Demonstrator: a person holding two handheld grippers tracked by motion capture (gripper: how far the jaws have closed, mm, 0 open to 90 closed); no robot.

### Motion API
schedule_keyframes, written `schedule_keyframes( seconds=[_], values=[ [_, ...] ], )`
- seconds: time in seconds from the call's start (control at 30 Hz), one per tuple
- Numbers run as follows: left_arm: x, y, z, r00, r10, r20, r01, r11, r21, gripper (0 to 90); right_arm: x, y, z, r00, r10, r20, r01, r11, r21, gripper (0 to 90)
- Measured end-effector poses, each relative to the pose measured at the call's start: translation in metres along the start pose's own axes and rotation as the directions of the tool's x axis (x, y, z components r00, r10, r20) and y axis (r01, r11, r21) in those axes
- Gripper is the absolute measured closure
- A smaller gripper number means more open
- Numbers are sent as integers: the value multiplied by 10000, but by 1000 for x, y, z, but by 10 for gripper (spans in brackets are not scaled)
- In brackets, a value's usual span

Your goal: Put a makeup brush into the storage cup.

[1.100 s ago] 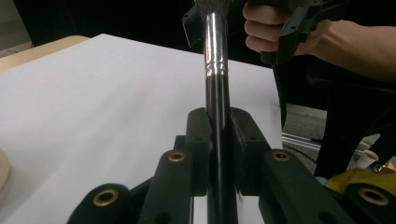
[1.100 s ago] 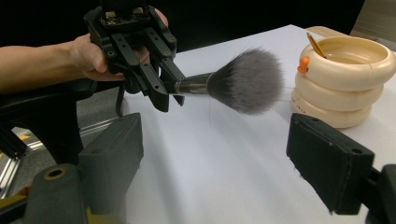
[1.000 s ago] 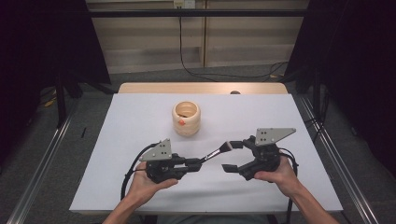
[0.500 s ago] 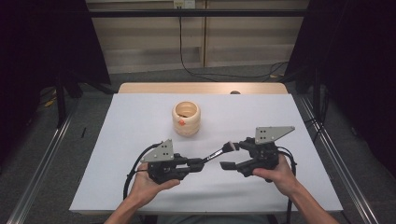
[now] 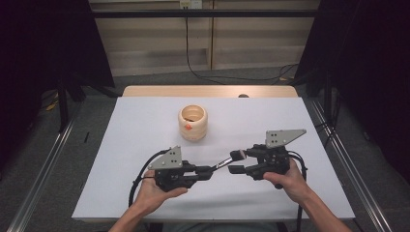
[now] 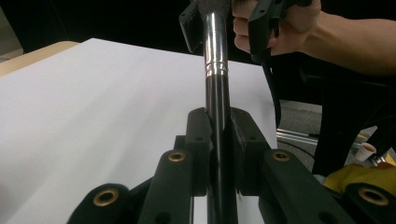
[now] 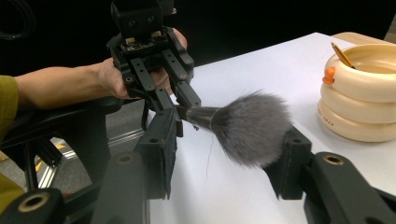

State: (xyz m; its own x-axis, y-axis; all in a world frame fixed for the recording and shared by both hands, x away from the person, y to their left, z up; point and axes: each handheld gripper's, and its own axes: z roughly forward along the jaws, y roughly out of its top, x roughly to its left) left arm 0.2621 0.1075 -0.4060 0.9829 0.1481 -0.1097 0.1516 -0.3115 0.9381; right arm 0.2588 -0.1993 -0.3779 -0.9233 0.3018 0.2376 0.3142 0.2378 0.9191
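Even overhead light on white table [image 5: 145, 145]; surroundings dark; soft shadows; near gripper parts blurred.

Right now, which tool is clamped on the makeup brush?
The left tool: its jaws pinch the black brush handle. The right tool only straddles the grey bristles.

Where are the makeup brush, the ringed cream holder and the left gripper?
makeup brush [image 7: 252, 128], right gripper view, on the grey bristle head.
ringed cream holder [image 5: 192, 123], high view, on its front wall.
left gripper [image 6: 219, 140], left gripper view, between its fingertips, clamped on the brush handle.
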Motion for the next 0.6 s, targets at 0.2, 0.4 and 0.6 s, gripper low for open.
schedule_keyframes(
  seconds=[0.2,0.4,0.6],
  values=[
    [0,-1,1,10000,26,82,-26,10000,29,794,-2,0,-1,9998,101,-190,-102,9999,-62,579],
    [-1,-2,3,9998,59,168,-60,10000,45,793,-3,-1,-1,9991,163,-403,-161,9999,47,595],
    [-1,-2,4,9996,97,247,-97,10000,8,793,-4,-2,-1,9981,204,-576,-202,9998,39,690]
  ],
)
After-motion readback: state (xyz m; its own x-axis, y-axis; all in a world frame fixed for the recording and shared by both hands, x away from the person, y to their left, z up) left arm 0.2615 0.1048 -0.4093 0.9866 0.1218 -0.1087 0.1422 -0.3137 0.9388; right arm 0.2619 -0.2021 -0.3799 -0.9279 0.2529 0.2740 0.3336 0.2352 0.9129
